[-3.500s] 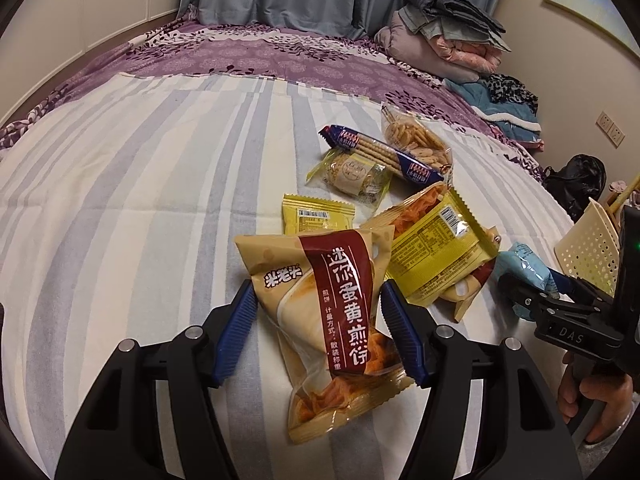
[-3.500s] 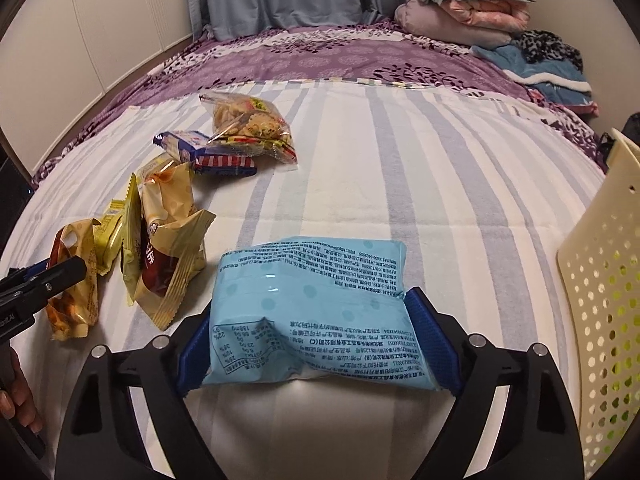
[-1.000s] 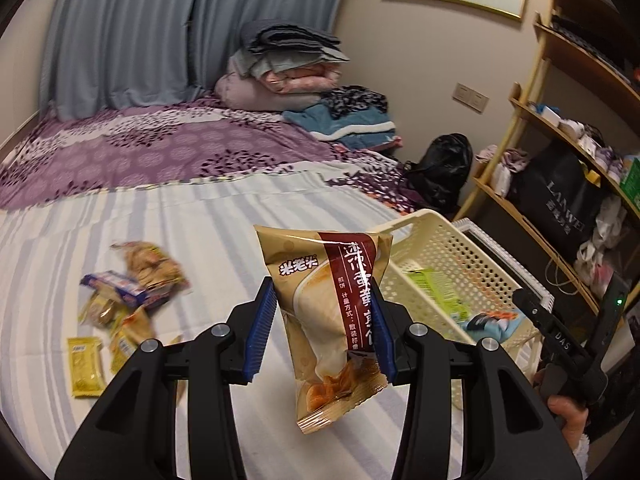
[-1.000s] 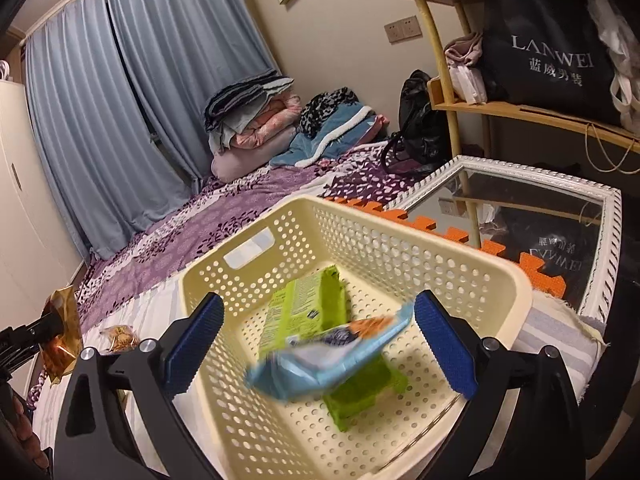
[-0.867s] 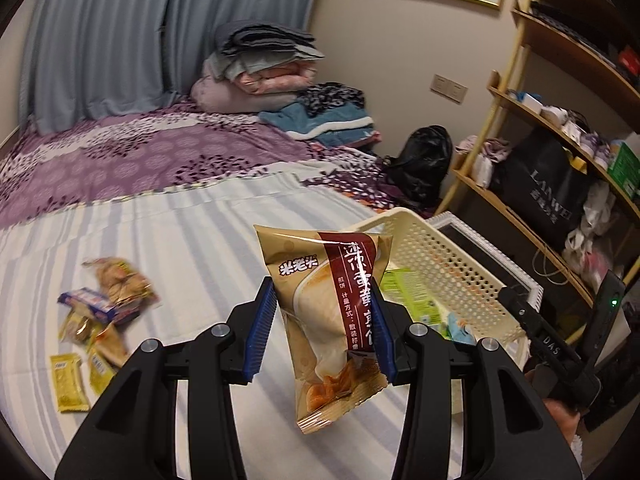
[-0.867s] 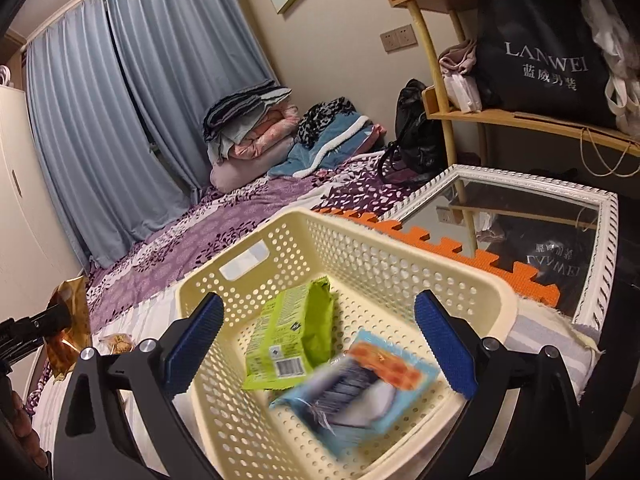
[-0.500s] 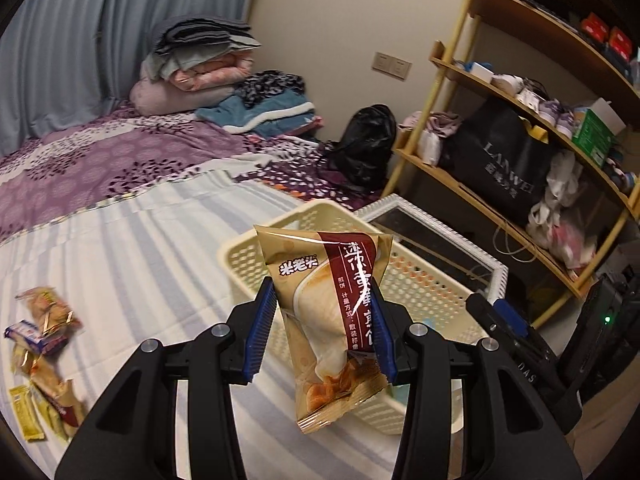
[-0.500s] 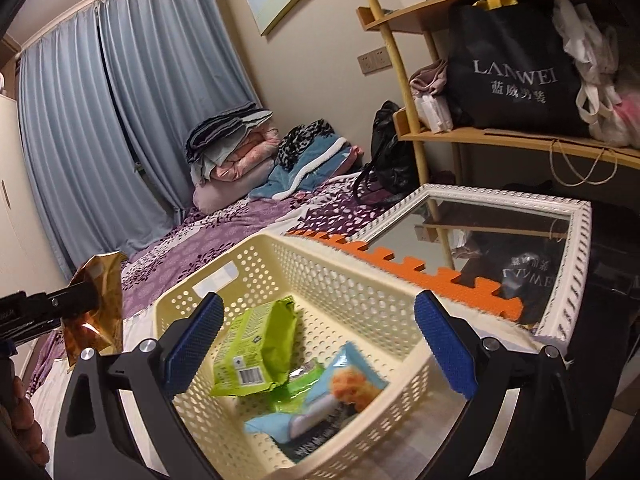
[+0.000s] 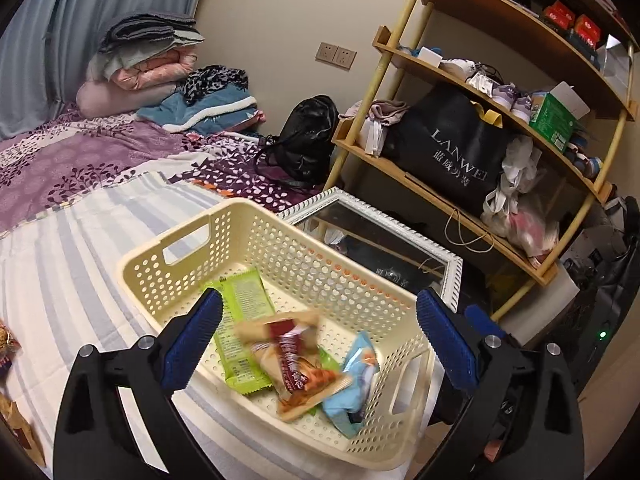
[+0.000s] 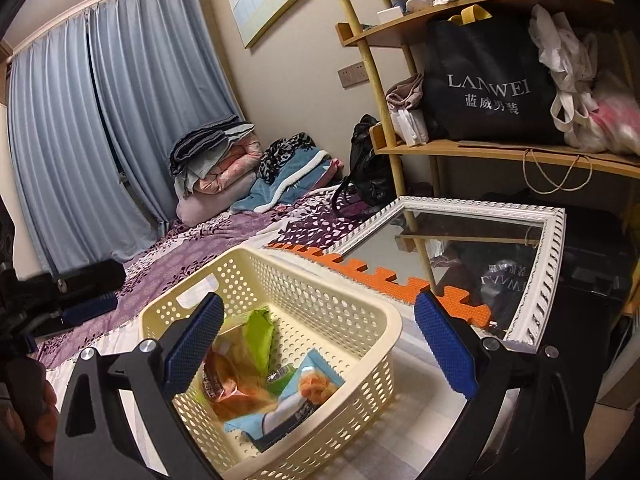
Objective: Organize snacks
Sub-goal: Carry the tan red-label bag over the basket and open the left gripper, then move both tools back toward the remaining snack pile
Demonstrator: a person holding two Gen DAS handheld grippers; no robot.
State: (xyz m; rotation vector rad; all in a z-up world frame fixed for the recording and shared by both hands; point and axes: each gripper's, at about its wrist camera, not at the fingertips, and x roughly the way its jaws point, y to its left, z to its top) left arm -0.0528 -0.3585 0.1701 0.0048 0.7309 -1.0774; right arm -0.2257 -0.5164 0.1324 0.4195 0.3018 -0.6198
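Snack bag (image 9: pixel 296 364) motion-blurred inside basket (image 9: pixel 188 236), both grippers' fingers (image 9: pixel 192 338) spread wide, empty.

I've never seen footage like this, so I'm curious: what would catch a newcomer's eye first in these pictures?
Probably the cream perforated basket on the striped bed, holding a green packet, a blurred tan-and-red snack bag and a light blue packet. Framing it are the blue pads of the left gripper, spread wide and empty; the right gripper looks the same. Behind stands a wooden shelf with a black LANWEI bag.
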